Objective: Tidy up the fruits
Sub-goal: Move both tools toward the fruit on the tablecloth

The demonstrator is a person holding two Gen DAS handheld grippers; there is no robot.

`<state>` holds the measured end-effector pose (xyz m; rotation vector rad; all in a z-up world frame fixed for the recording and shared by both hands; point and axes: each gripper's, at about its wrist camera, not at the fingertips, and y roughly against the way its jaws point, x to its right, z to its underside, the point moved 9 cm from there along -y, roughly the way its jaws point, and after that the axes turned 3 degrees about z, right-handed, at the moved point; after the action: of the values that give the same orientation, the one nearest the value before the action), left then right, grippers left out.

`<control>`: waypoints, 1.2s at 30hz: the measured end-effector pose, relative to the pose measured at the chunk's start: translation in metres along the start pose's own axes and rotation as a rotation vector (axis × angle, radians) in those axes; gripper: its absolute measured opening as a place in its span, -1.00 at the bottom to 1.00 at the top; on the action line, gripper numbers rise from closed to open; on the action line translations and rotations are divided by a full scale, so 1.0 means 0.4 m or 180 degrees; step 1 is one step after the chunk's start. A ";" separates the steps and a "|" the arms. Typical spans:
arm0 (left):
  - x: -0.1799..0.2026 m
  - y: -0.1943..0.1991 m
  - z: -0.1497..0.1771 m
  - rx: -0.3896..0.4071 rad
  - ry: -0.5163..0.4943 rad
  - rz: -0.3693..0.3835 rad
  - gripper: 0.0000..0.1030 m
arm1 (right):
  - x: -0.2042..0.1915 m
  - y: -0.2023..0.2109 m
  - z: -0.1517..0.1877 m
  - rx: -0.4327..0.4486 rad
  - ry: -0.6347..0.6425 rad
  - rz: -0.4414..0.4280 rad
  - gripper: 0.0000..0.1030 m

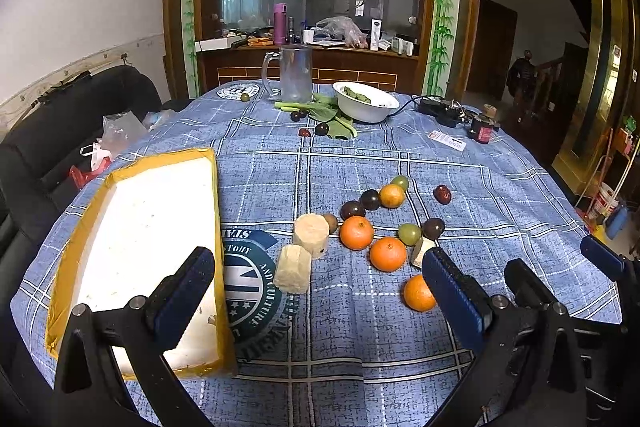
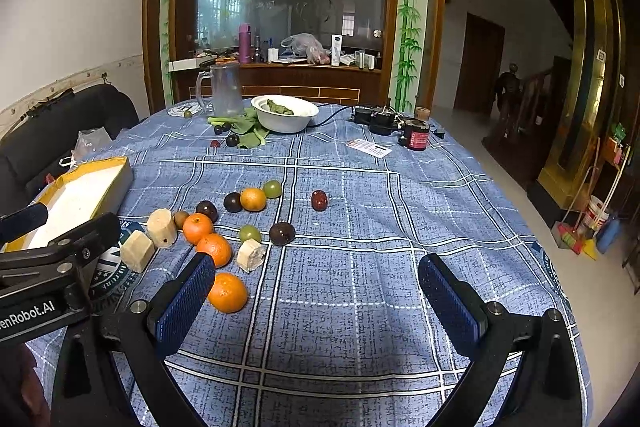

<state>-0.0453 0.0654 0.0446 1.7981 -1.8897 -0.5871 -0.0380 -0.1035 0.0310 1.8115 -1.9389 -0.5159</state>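
Loose fruit lies on the blue checked tablecloth: several oranges, the nearest one, dark plums, green grapes, a red date and a kiwi. A shallow white foam tray with yellow taped rim sits at the left. My left gripper is open and empty above the cloth, near the tray. My right gripper is open and empty, its left finger beside the nearest orange.
Several beige foam chunks lie among the fruit. At the far side stand a glass mug, a white bowl of greens, leafy vegetables, more plums, a cable adapter and a small jar. A black sofa is left.
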 end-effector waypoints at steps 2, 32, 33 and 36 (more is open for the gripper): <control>0.002 -0.003 0.002 -0.0016 0.0015 0.0029 1.00 | -0.001 -0.004 0.001 -0.0007 -0.0006 -0.0005 0.99; -0.170 -0.050 0.000 -0.0156 0.0584 0.0314 0.56 | -0.041 -0.116 0.097 -0.0702 -0.0078 -0.0514 0.99; -0.159 -0.056 0.002 -0.0191 0.0550 0.0362 0.48 | -0.050 -0.119 0.100 -0.0727 -0.0061 -0.0557 0.99; -0.125 -0.077 0.006 -0.0279 0.0438 0.0459 0.46 | -0.073 -0.130 0.103 -0.0789 -0.0031 -0.0681 0.92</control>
<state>-0.0203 0.1136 0.0224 1.5900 -1.8521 -0.4747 -0.0160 -0.0794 -0.0335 1.8634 -1.6128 -0.7983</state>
